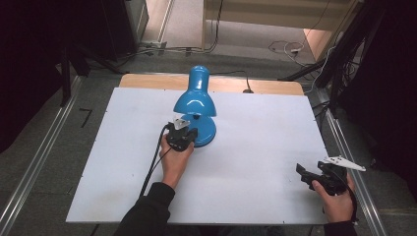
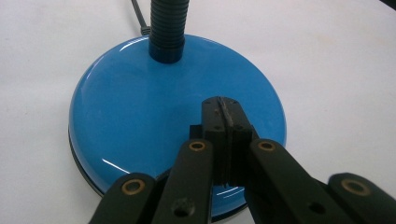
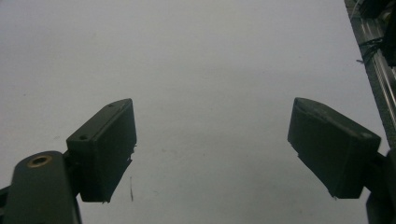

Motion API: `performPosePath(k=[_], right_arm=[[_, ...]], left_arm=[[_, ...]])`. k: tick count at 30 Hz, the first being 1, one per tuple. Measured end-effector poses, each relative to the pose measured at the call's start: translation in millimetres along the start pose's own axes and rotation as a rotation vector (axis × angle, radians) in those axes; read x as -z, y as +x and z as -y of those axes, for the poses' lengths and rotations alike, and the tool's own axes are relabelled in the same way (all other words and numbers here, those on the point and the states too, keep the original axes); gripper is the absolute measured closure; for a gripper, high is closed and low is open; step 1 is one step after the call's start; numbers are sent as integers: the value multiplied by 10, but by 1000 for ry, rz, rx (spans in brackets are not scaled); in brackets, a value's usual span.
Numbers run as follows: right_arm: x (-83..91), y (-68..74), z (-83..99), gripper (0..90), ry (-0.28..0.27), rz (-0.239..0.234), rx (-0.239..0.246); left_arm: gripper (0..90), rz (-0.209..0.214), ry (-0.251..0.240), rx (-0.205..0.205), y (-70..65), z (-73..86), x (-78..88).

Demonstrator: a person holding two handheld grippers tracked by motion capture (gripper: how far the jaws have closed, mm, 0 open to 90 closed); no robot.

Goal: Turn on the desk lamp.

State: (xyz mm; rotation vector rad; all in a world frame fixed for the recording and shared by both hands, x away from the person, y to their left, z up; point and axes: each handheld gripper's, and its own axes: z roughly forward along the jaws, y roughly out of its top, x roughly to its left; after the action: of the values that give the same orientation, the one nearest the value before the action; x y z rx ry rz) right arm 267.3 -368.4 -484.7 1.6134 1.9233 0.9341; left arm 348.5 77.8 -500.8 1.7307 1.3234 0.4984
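Looking down from high up, my left gripper (image 1: 185, 132) sits at the blue lamp (image 1: 195, 104), and my right gripper (image 1: 307, 175) rests far off over the white table (image 1: 255, 147). Close up, my left fingers (image 2: 223, 122) are pressed together, holding nothing, tips over the lamp base (image 2: 140, 112). My right fingers (image 3: 105, 147) stand wide apart over bare table.

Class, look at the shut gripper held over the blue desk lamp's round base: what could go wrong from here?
1. The left gripper, jaws shut, hovers at the glossy blue round lamp base; a push there might slip off the smooth curved surface.
2. The blue lamp shade leans above the gripper; lifting could bump it.
3. The right gripper is open, far off above the white table board, so it cannot steady anything.
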Motion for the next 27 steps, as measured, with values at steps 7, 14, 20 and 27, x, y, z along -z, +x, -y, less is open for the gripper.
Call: performPosePath(k=[7, 14, 20, 27], right_arm=[[-1, 1, 0, 142, 0, 0, 3], [-2, 1, 1, 142, 0, -1, 4], [-1, 4, 1, 142, 1, 2, 4], [-2, 7, 1, 142, 1, 2, 7]], left_arm=[[900, -4, -1, 0, -8, 2, 3], [900, -7, -7, -4, -11, 13, 4], [900, -10, -10, -10, -14, 20, 8], [900, -11, 5, -27, -52, 41, 26]])
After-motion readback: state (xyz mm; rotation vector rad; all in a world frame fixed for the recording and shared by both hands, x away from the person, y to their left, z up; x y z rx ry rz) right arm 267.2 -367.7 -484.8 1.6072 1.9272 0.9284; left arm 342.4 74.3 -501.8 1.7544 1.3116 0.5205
